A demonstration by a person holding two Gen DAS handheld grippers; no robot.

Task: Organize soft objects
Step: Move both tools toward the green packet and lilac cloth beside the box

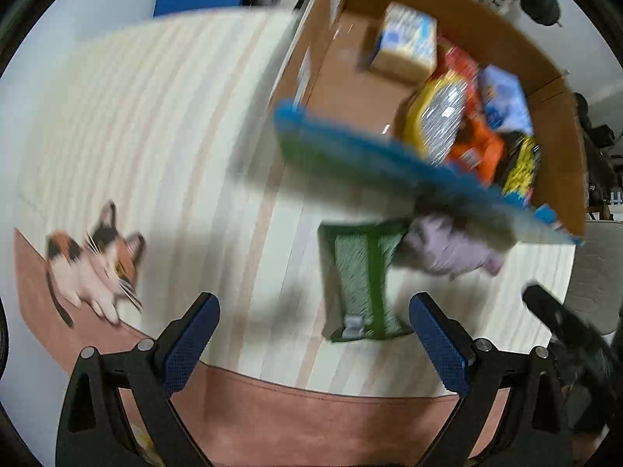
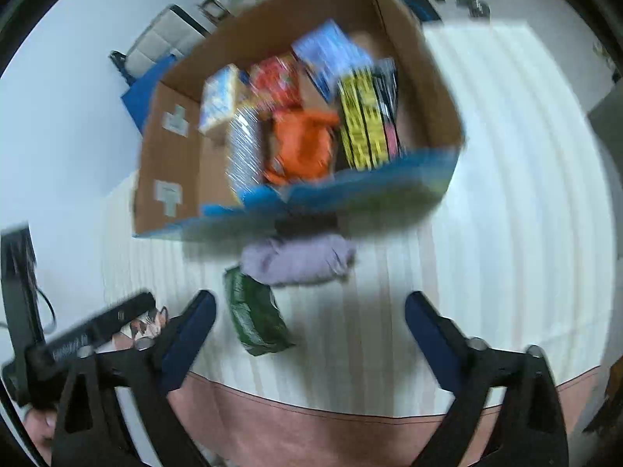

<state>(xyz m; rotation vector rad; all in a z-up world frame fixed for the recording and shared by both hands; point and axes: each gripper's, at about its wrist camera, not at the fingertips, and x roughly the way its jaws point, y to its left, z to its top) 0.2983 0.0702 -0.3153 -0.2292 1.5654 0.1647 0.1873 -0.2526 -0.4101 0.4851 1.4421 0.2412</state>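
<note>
Packets fill the cardboard box [image 2: 428,89], lilac cloth [image 2: 298,258] just before it; both claws, left claw [image 1: 311,334] and right claw [image 2: 311,330], gape wide and empty.

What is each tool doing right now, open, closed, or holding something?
Left tool: open, holding nothing, above the green mesh pouch.
Right tool: open, holding nothing, near the crumpled lilac cloth.
</note>
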